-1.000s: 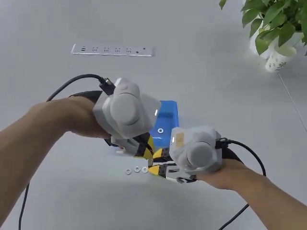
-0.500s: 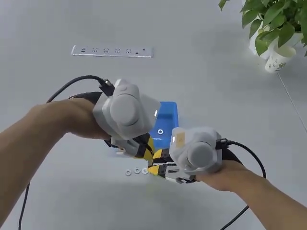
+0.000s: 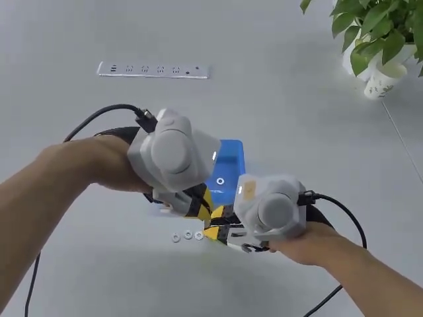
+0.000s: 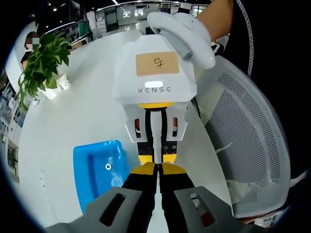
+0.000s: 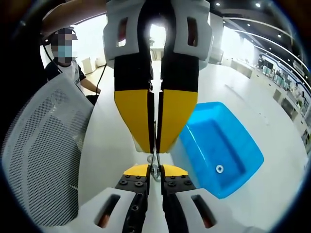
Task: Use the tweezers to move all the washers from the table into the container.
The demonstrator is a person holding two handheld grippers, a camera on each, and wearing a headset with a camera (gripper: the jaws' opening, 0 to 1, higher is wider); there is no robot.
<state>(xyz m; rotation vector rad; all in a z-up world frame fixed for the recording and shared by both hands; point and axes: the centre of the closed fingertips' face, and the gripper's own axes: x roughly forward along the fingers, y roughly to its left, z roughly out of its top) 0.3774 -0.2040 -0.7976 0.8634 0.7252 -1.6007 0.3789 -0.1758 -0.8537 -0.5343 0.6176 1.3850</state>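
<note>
Three small white washers (image 3: 188, 235) lie in a row on the grey table. Behind them stands the blue container (image 3: 227, 170) (image 4: 97, 170) (image 5: 223, 145), holding one washer (image 3: 220, 181) (image 4: 108, 166) (image 5: 219, 169). My left gripper (image 3: 199, 206) (image 4: 156, 168) and right gripper (image 3: 215, 232) (image 5: 154, 171) meet tip to tip just right of the row, both shut. A thin metal blade, the tweezers (image 5: 154, 162), runs between the two pairs of jaws. The tweezers' tips are hidden.
A white power strip (image 3: 155, 69) lies at the far side of the table. A potted plant (image 3: 377, 39) stands at the back right. Black cables (image 3: 99, 115) trail from both grippers. A mesh chair (image 4: 243, 145) sits beside the table.
</note>
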